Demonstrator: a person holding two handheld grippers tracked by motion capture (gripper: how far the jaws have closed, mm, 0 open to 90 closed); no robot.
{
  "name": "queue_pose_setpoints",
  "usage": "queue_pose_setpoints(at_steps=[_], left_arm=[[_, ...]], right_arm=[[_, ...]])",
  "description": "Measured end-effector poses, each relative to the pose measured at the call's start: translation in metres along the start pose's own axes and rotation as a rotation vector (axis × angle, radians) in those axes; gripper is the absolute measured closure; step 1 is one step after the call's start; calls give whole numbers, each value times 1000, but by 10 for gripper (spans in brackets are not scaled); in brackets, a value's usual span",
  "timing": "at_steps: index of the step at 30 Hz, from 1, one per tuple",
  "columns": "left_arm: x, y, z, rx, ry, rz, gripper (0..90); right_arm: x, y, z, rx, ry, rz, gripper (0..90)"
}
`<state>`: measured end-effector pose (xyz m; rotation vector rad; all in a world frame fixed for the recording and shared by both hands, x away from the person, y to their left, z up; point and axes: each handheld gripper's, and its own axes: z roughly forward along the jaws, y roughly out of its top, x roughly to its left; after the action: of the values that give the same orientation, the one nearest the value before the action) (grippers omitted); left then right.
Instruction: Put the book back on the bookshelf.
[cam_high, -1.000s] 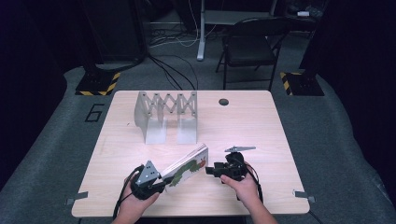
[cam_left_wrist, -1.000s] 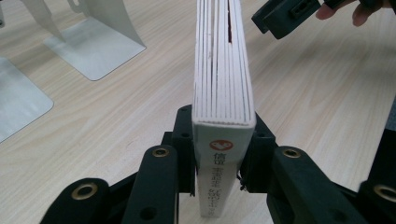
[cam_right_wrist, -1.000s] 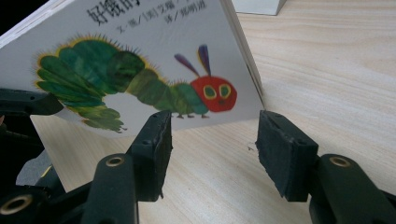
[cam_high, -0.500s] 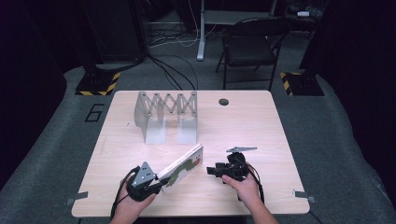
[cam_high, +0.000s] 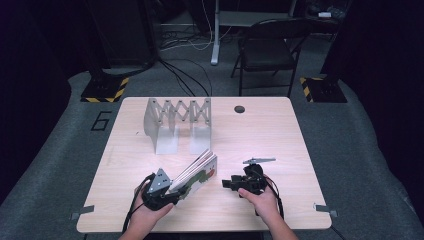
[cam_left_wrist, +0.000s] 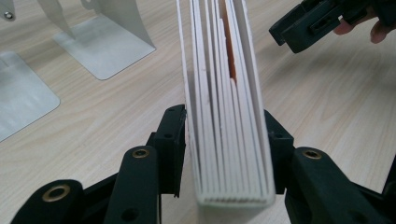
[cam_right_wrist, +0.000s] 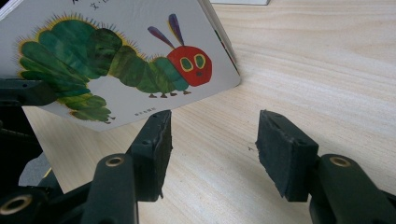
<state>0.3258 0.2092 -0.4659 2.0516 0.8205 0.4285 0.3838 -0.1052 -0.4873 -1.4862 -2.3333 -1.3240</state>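
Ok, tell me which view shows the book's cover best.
The right gripper view: the book faces it, caterpillar picture plain. The left gripper view shows the page edges between its jaws. The high view shows it small, tilted, on the table.

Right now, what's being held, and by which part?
Left gripper holds the thick white caterpillar board book by both covers at its near end, jaws just easing open. Right gripper holds nothing.

Thick white cardboard picture book (cam_right_wrist: 126, 60): smooth, slightly glossy cover. Pale wood-grain surface (cam_high: 280, 140): matt laminate. Grey folding metal bookend rack (cam_high: 177, 120): brushed, satin. Black plastic gripper pads (cam_right_wrist: 285, 149): rough.
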Motion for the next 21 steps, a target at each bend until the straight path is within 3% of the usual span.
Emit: queue_pose_setpoints(at_steps=[8,21], left_arm=[[-1,3,8,11,28,-14,589],[-3,3,15,28,31,-16,613]], right_arm=[[-2,-1,0,0,2,5,448],[-3,-1,1,5,4,14,447]])
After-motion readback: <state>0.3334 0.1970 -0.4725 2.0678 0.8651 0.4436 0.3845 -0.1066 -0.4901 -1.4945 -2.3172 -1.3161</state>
